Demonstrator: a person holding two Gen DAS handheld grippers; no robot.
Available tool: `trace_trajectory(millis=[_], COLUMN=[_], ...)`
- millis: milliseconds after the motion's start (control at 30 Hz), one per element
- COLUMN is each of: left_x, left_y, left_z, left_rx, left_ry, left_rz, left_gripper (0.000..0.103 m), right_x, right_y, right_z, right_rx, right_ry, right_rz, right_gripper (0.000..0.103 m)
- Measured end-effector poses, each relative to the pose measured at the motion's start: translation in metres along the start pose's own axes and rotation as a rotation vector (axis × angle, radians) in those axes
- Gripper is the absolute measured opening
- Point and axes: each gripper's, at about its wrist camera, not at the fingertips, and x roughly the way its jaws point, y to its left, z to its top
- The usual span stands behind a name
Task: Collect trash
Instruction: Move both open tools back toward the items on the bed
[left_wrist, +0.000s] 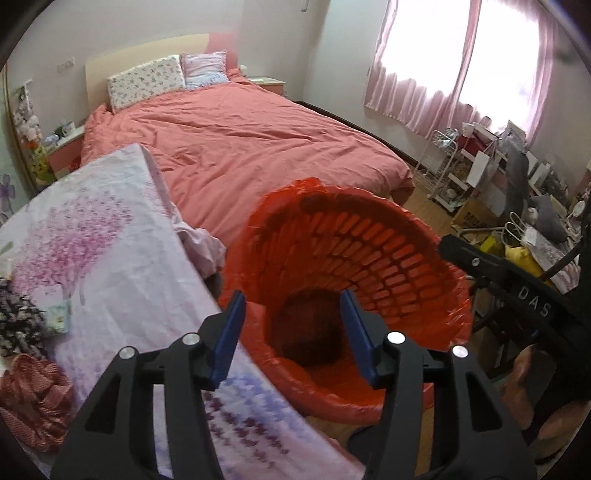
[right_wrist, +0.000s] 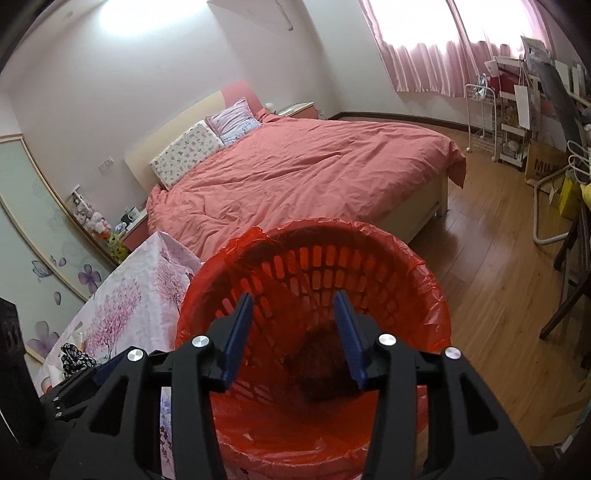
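A slatted waste basket lined with a red plastic bag (left_wrist: 391, 254) stands on the floor beside a cloth-covered table. It also fills the lower middle of the right wrist view (right_wrist: 369, 273). A dark shape lies at its bottom (left_wrist: 310, 332). My left gripper (left_wrist: 293, 306) is open and empty, above the basket's near rim. My right gripper (right_wrist: 293, 306) is open and empty, also over the basket's mouth. The right gripper's black arm (left_wrist: 517, 284) shows at the right of the left wrist view.
A table with a pink floral cloth (left_wrist: 110, 258) is left of the basket, with patterned fabric items (left_wrist: 22, 325) at its left edge. A bed with a salmon duvet (right_wrist: 314, 166) lies behind. Cluttered shelves and bags (left_wrist: 498, 177) stand at the right, by wooden floor (right_wrist: 498, 277).
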Motion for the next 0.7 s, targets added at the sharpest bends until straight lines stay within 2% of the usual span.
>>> trace_trajectory(millis=[333, 700], left_x=[-0.062, -0.143], left_y=[0.024, 0.102], left_z=[-0.020, -0.064], left_rx=[0.014, -0.115], left_ry=[-0.087, -0.156], left_rz=[0.116, 0.249], left_gripper=[0.062, 0.066], right_x=[-0.018, -0.036], right_y=[0.028, 0.092], right_z=[-0.006, -0.040], right_rx=[-0.089, -0.218], right_ry=[-0.017, 0.016], right_rz=[-0.001, 0.083], right_gripper=[0.047, 0.047])
